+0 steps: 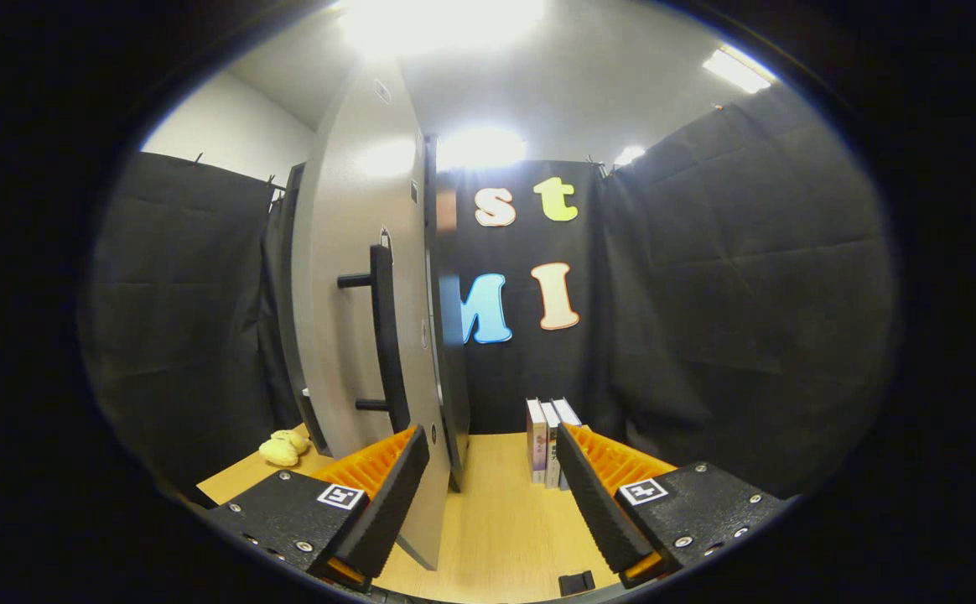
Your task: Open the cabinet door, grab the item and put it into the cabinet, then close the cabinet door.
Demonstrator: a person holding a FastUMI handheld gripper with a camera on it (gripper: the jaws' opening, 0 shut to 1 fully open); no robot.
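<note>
Jaws of the gripper [488, 482] spread wide, grasping nothing. Grey cabinet door [362, 335] swung open edge-on just ahead of the left finger, its black bar handle [386, 335] facing left. Cabinet inside hidden behind the door. Three upright books [548, 440] on the wooden tabletop [492, 520] beside the right finger. Yellow soft item [283, 447] lying left of the door.

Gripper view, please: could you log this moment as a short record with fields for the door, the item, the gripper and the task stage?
cabinet door: swung open, edge-on beside the left finger
door handle: dark vertical bar, free of the fingers
books: upright on the table, just ahead of the fingers
gripper: open, holding nothing
yellow object: on the table, beyond the door
stage: door open, item not yet grabbed
</note>
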